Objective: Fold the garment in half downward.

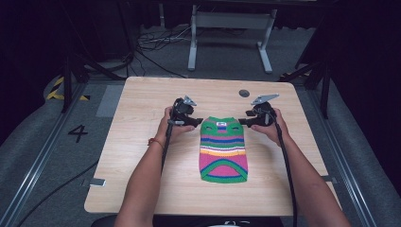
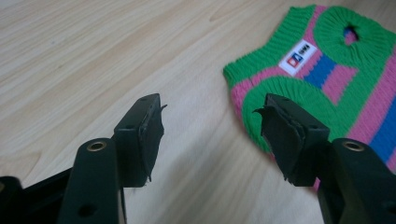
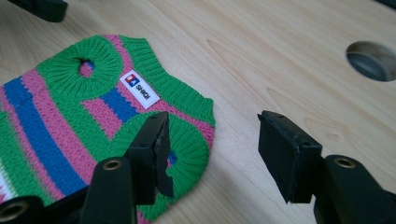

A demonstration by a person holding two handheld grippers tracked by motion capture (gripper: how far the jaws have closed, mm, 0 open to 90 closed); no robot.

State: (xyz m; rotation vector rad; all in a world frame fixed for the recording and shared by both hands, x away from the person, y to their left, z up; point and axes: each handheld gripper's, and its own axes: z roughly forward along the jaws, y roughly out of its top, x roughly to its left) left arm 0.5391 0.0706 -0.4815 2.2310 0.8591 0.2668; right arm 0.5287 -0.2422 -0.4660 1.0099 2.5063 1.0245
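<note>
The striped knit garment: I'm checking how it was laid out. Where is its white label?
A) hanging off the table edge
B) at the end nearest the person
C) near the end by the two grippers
C: the white label sits at the far end of the knit garment, between the left gripper and right gripper.

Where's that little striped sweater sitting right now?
In the high view the striped sweater lies flat mid-table, its far end between the left gripper and right gripper.
</note>
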